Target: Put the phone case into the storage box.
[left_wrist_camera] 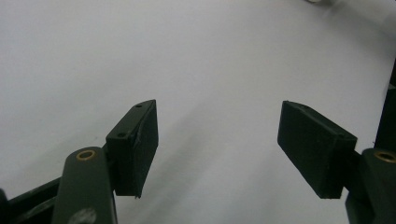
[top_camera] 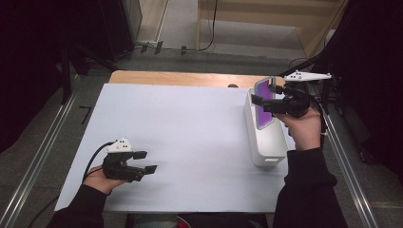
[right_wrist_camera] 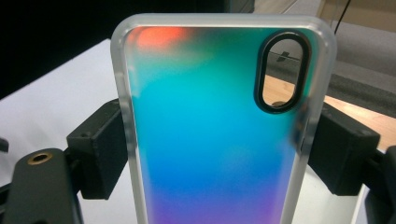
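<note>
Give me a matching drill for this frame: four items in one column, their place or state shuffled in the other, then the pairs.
Items
1. left hand-held gripper
2. right hand-held gripper
3. phone case
4. white box

Place or state
A. lies along the right side of the white sheet
B. jaws apart, nothing between them, above the bare sheet near its front left
C. stands upright, clamped by its two side edges
D. jaws closed on the iridescent case above the box

Pairs: 1-B, 2-D, 3-C, 4-A
</note>
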Action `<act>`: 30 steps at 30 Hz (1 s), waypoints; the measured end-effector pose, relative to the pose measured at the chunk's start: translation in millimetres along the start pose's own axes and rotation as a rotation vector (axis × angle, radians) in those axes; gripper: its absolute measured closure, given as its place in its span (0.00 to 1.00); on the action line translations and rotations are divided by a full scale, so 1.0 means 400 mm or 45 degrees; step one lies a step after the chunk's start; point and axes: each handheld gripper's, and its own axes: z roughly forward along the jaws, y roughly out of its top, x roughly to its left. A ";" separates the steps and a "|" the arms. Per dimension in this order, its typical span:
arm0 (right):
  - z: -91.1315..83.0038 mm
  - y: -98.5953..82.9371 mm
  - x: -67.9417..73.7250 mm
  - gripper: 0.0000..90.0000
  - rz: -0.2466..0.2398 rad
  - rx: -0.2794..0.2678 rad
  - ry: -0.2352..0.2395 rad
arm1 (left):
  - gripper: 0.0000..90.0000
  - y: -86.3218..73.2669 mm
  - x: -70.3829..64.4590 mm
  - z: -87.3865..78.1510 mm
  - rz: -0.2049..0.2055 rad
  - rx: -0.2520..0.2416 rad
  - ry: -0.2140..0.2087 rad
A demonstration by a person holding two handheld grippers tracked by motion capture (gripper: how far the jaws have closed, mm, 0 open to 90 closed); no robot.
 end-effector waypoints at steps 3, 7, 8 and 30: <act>0.004 -0.002 -0.009 0.17 0.041 -0.028 -0.053 | 0.32 0.001 0.001 0.001 0.002 0.007 -0.003; 0.011 -0.006 -0.019 0.17 0.092 -0.052 -0.116 | 0.32 0.004 0.003 -0.006 0.001 -0.022 0.019; 0.011 -0.006 -0.019 0.17 0.092 -0.052 -0.116 | 0.32 0.004 0.003 -0.006 0.001 -0.022 0.019; 0.075 -0.011 -0.050 0.17 0.092 -0.148 -0.286 | 0.32 0.005 0.014 0.000 -0.038 -0.012 -0.008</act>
